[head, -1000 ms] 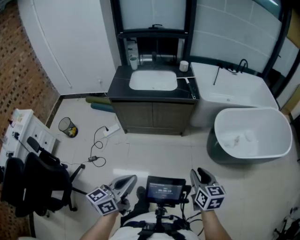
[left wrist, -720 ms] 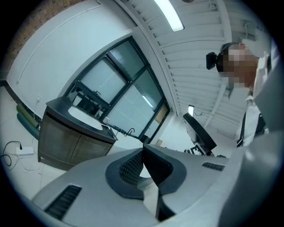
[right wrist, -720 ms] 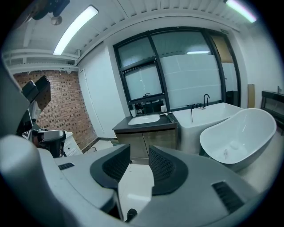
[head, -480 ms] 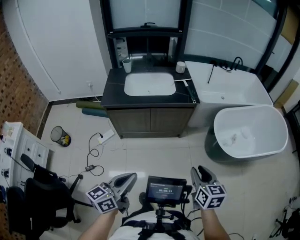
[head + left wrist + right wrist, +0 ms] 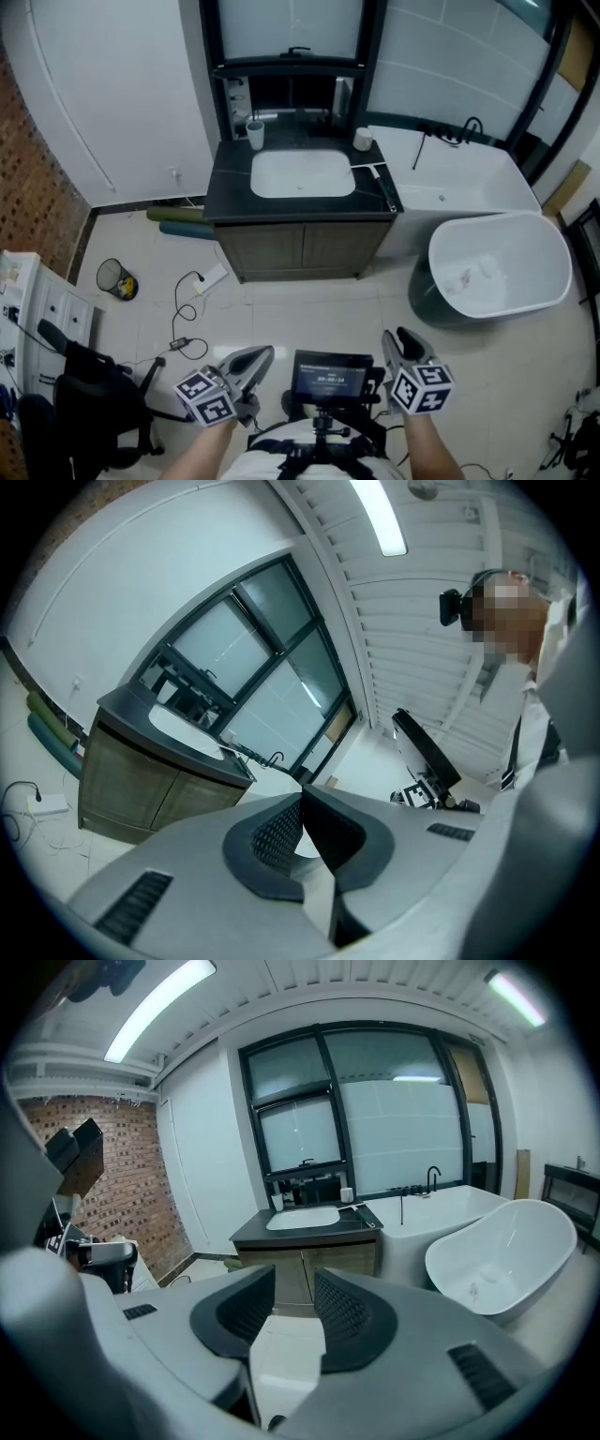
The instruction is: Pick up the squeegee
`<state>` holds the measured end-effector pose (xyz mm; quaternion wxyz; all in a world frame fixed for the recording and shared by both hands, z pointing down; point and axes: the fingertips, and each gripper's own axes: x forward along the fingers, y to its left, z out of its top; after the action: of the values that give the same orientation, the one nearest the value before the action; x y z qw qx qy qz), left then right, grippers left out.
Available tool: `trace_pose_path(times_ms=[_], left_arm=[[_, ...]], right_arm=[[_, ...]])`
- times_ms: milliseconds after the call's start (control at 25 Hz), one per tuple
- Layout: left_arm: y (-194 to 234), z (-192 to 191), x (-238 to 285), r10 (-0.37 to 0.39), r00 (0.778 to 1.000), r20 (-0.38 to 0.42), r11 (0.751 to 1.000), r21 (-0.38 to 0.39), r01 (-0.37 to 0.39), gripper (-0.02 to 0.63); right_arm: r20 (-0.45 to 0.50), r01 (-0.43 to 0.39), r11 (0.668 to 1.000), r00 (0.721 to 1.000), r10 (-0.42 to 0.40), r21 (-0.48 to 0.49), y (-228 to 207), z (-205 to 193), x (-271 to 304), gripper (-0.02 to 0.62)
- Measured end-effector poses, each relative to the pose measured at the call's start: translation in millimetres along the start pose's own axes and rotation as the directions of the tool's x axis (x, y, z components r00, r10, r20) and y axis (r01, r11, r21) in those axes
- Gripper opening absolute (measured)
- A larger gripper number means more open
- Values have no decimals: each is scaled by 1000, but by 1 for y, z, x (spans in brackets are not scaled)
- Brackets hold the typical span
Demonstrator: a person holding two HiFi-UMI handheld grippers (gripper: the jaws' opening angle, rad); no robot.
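The squeegee (image 5: pixel 379 182), with a pale handle and a dark blade, lies on the right end of the dark vanity counter (image 5: pixel 228 178) beside the white sink. It shows small and far off in the right gripper view (image 5: pixel 362 1211). Both grippers are low in the head view, far from the vanity. My left gripper (image 5: pixel 262 353) is shut with nothing in it, and its pads meet at the tips (image 5: pixel 302 800). My right gripper (image 5: pixel 398 337) stands open, with bare floor showing through the gap between its pads (image 5: pixel 293 1285).
A white oval bathtub (image 5: pixel 497 267) stands on the right and a rectangular tub (image 5: pixel 450 178) adjoins the vanity. A cup (image 5: pixel 255 133) stands on the counter. A bin (image 5: pixel 112 278), a power strip with cable (image 5: pixel 211 277), rolled mats (image 5: pixel 183 220) and a black chair (image 5: pixel 84 394) sit at the left.
The vanity has slid rightward and slightly lower in the head view, and the bin and chair have shifted down-left. Both grippers keep their places at the bottom, jaws unchanged.
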<state>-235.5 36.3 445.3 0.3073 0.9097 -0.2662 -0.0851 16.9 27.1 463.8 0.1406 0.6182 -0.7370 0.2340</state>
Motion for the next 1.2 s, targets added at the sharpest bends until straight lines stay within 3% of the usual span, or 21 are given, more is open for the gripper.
trace_pose_path(times_ms=[280,640,1200], left_arm=[[15,6,4,7,1000,-2,1000,-14,-7,-5],[43,29,29,70,998,7,997,9,-70,-5],[63,73,139,102,995,3,994,47,-102,-5]], right_arm=[[-5,-7,1000,1000,7,-8,5,9,17,143],[7,-57,998,998,56,8,-12,32,71,143],[20,-119,993,993,119,8,-83,98,147,143]])
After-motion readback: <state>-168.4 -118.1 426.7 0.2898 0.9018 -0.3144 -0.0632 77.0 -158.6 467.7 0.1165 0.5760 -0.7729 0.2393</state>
